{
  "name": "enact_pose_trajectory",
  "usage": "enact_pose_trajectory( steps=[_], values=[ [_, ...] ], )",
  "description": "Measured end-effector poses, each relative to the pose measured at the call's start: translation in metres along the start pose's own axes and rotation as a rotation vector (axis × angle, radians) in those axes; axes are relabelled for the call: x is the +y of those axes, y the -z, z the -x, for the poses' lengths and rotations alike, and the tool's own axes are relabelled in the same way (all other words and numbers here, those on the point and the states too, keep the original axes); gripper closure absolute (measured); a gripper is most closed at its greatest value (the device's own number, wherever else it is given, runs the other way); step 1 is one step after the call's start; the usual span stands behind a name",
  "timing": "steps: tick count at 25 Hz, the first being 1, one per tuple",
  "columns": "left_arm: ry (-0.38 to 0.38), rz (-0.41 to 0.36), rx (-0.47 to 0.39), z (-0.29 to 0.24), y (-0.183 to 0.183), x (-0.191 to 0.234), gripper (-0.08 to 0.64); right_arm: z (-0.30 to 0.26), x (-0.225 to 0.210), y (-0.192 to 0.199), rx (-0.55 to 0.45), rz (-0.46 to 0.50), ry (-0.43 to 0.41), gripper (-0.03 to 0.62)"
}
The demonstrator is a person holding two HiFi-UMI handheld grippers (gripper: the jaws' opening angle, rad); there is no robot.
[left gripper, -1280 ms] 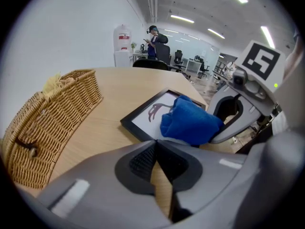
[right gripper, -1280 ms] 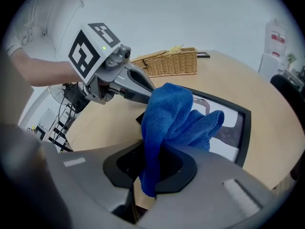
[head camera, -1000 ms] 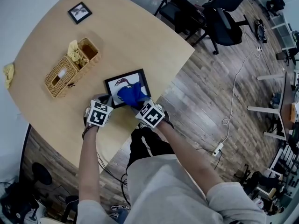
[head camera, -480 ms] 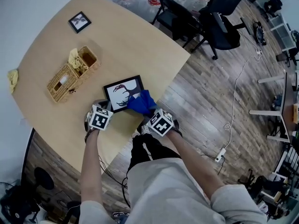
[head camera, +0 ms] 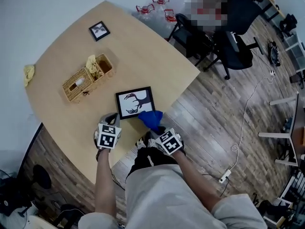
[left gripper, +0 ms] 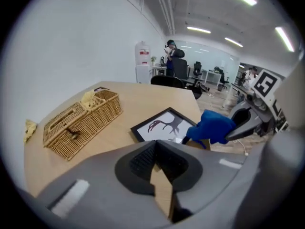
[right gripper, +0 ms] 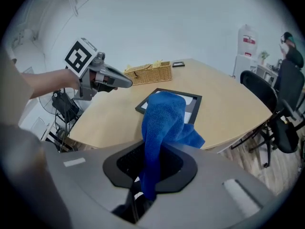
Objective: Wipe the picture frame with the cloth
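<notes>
On the table, a wicker basket holding a yellow rag sits left of the picture frame near the front edge, with the left gripper closed and empty beside its near-left corner, the right gripper pinching the blue cloth at its near-right corner, and chairs beyond.

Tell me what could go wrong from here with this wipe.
1. The picture frame lies loose near the table edge closest to you. The left gripper is shut on nothing and off the frame, so a stroke pulled toward you could slide it over the edge.
2. The right gripper pinches only a narrow part of the blue cloth, with the bulk bunched ahead of it. Drag might tug the cloth out.
</notes>
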State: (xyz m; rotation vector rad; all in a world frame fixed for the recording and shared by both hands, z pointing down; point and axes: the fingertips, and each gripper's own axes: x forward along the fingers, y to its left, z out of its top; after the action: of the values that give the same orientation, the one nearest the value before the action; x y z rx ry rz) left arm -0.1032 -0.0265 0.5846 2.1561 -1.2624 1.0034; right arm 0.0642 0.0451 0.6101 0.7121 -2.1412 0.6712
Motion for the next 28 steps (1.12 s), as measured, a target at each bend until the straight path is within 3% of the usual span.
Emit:
enact_pose_trajectory(
  steps=[5,15,28],
  values=[
    [-0.061,0.105,-0.075,0.028,0.003,-0.017,0.508,0.020,0.009,-0.020,-0.084,0.005,-0.013,0.545],
    [-0.148,0.214,-0.219,0.066,-0.009,-0.035,0.508,0.050,-0.003,-0.020,-0.195,-0.047,-0.018,0.545],
    [-0.138,0.260,-0.250,0.063,-0.002,-0.051,0.508,0.068,-0.028,-0.029,-0.261,-0.067,0.043,0.545]
  ],
)
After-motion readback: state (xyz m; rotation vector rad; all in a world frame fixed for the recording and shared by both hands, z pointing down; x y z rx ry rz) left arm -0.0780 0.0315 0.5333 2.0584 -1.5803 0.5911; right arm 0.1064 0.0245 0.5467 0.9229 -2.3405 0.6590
